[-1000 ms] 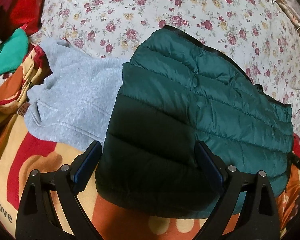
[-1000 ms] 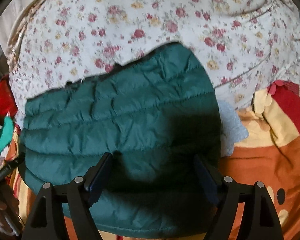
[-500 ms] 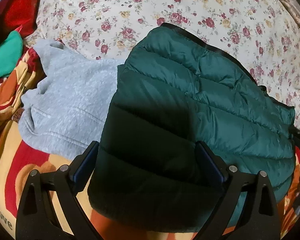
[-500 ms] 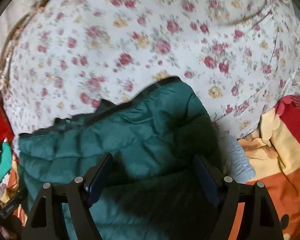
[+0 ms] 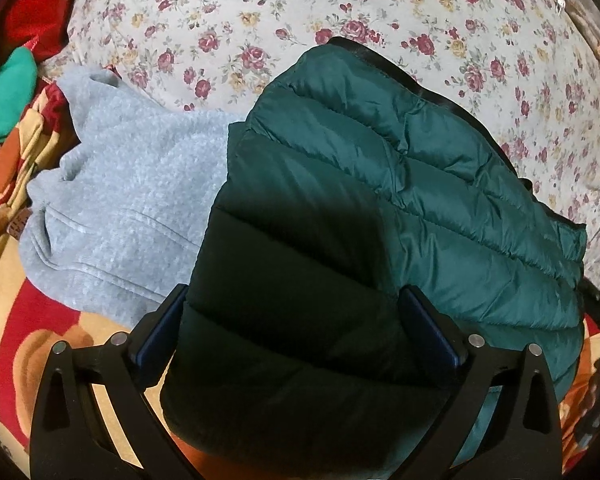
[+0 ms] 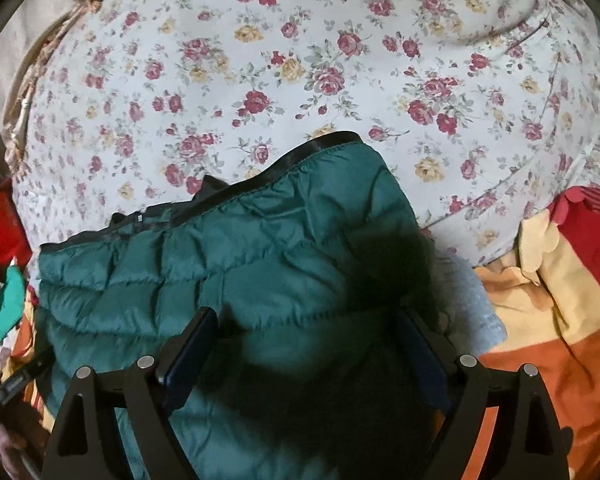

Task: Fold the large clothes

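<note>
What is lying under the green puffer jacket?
The green puffer jacket overlaps the edge of a grey fleece garment, which sticks out on one side. Both lie on a floral sheet and an orange-red blanket. How far the fleece extends beneath is hidden.

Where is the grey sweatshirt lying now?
In the left wrist view, the grey sweatshirt lies left of the green puffer jacket, partly under it, below the floral sheet.

Jacket [image 5: 400, 208]: lies on the bed, partly on the sweater [image 5: 132, 216].
Sweater: left of the jacket in the left wrist view, its right edge under the jacket.
Quilt [image 5: 228, 40]: behind both garments.
Blanket [image 6: 548, 320]: under the garments, extending toward the near side.
</note>
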### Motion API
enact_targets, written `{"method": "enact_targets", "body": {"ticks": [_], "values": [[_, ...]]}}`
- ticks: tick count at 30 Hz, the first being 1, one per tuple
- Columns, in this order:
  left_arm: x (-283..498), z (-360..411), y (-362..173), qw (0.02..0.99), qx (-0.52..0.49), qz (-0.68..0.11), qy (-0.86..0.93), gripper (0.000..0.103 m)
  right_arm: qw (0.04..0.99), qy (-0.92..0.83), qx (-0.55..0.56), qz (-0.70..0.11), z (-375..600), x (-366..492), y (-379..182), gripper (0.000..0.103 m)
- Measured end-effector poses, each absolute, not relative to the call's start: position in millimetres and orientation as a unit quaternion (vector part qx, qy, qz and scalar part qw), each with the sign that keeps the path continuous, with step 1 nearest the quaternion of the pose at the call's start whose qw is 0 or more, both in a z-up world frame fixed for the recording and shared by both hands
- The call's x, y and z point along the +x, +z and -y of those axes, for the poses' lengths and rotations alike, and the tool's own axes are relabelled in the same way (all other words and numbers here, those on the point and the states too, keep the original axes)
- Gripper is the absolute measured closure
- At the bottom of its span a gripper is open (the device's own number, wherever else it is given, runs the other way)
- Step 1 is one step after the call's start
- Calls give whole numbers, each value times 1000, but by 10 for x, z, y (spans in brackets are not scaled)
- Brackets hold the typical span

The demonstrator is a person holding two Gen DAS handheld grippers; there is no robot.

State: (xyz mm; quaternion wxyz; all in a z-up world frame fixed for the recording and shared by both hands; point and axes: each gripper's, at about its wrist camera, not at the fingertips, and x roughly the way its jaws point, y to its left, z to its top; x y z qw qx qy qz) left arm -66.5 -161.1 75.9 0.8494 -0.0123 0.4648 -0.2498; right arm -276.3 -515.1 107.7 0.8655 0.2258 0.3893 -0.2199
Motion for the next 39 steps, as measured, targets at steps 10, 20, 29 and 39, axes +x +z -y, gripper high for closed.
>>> {"method": "enact_targets", "body": {"ticks": [10,20,29,39], "values": [[-506,1585,682,824,-47,-486,-288,0,853,-193,279,-396,5258,-3193,905,7],[-337,1630,527,796,-78,-503,-329,0,845,-108,356,-384,5455,-3068,526,0],[-175,1697,393,756,-112,-541,-352,0,840,-62,370,-392,5432,-2899,410,0],[-545,1645,847,772,-87,-509,-371,58,848,-34,387,-361,5178,-3101,859,53]]}}
